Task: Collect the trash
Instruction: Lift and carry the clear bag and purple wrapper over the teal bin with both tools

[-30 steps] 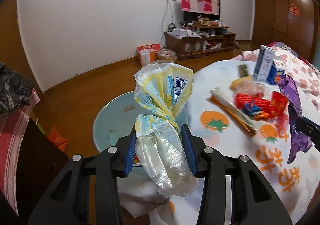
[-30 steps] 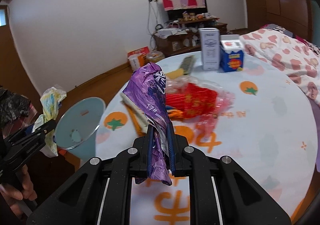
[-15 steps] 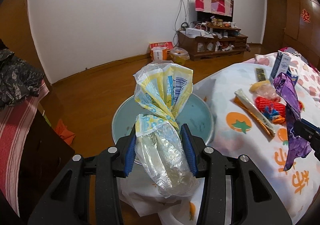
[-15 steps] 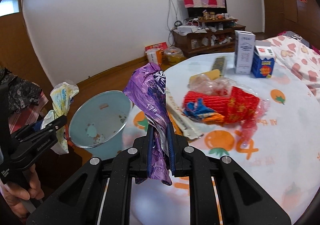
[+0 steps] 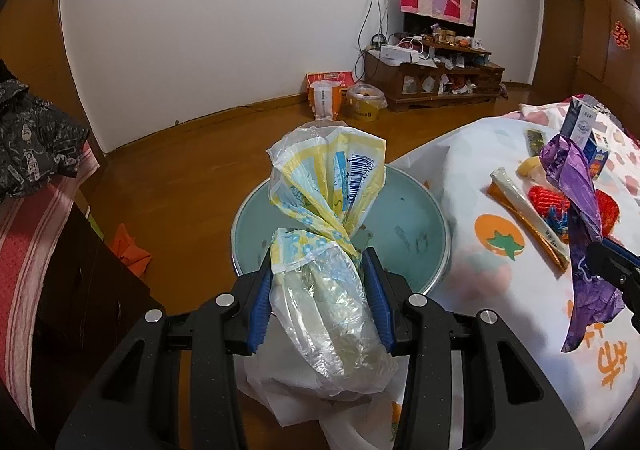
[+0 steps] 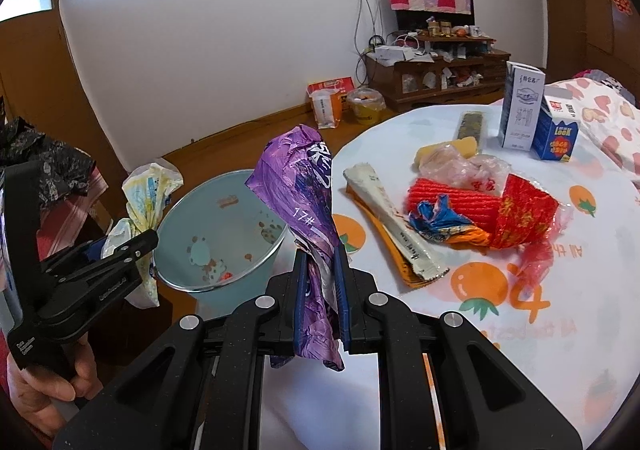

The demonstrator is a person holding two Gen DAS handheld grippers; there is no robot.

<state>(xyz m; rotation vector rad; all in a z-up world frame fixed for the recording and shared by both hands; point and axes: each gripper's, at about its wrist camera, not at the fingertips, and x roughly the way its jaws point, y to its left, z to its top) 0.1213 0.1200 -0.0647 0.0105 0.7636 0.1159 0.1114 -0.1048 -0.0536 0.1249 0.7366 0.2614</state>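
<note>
My left gripper is shut on a crumpled yellow and clear plastic bag, held over the near side of a pale blue bin that stands on the floor by the table. In the right wrist view the same bag hangs left of the bin, whose bottom holds a few scraps. My right gripper is shut on a purple foil wrapper, above the table's left edge just right of the bin. The purple wrapper also shows at the right of the left wrist view.
On the round table with an orange-print cloth lie a long white and orange wrapper, a red net and red bag, a clear bag, a dark strip pack and two cartons. A hand grips the left tool.
Both grippers have swung left toward the bin with their loads. The bin now sits right behind the yellow bag, and the table trash has slid to the right in both views.
</note>
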